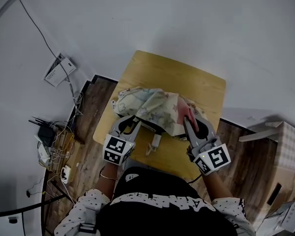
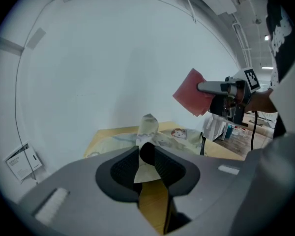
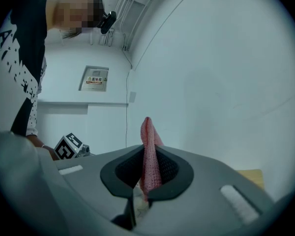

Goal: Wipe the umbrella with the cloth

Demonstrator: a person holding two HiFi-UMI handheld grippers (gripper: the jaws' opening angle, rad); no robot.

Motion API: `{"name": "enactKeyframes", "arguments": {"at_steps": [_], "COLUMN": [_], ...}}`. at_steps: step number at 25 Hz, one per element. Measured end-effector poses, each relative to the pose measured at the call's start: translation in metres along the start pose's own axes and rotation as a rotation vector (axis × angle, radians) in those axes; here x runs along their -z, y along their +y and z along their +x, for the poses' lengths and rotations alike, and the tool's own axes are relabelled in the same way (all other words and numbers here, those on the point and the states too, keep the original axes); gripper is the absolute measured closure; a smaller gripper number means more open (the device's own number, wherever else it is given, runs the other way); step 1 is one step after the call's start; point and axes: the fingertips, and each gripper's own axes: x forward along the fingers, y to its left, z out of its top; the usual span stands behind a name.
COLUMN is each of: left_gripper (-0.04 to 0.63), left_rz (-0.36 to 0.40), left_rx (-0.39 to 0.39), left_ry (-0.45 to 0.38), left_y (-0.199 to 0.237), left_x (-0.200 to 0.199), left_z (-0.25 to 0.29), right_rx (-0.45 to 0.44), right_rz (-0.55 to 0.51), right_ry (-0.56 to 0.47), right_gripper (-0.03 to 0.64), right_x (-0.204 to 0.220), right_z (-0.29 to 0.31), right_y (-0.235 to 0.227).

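Right, the head view first: the folded umbrella (image 1: 147, 106), a pale patterned bundle, lies on the wooden surface (image 1: 177, 75) just in front of me. My left tongs (image 1: 130, 123) reach into its near left edge. My right tongs (image 1: 189, 121) come in at its right end, with the red cloth (image 1: 186, 113) sticking out ahead of them.

In the left gripper view, a fold of the umbrella's canopy stands up between the jaws. They are parted, with a dark gap beside the fold, so I read them as released, not pinching. Past them, the right tongs carry the cloth in the air above the bundle, apparently off the fabric.

In the right gripper view, the jaws are clenched on the cloth, which runs up between the pads and pokes out above them. Behind it I see only wall; the umbrella does not show.

I judge this to be the set-up for a wiping stroke. The left tongs need a firm hold to steady the canopy. Then the right must tip the cloth down onto the fabric and draw it along.
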Motion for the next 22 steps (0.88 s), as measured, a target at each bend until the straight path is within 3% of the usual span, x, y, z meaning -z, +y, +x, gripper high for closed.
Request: {"name": "enactKeyframes", "arguments": {"at_steps": [3, 5, 13, 22], "left_gripper": [0.518, 0.591, 0.594, 0.594], "left_rz": [-0.013, -0.025, -0.04, -0.011], "left_rx": [-0.018, -0.03, 0.01, 0.049], "left_ry": [0.01, -0.01, -0.011, -0.016], "left_y": [0.003, 0.005, 0.004, 0.004], "left_x": [-0.004, -0.01, -0.008, -0.015], "left_z": [0.01, 0.012, 0.01, 0.01], "right_rx": [0.013, 0.017, 0.018, 0.022], "right_rz": [0.015, 0.003, -0.081, -0.175], "right_ry": [0.004, 0.011, 0.048, 0.13], "right_gripper": [0.584, 0.584, 0.584, 0.584], "right_x": [0.003, 0.006, 0.014, 0.053], "right_z": [0.004, 0.008, 0.037, 0.072], "right_y": [-0.009, -0.012, -0.013, -0.02]}}
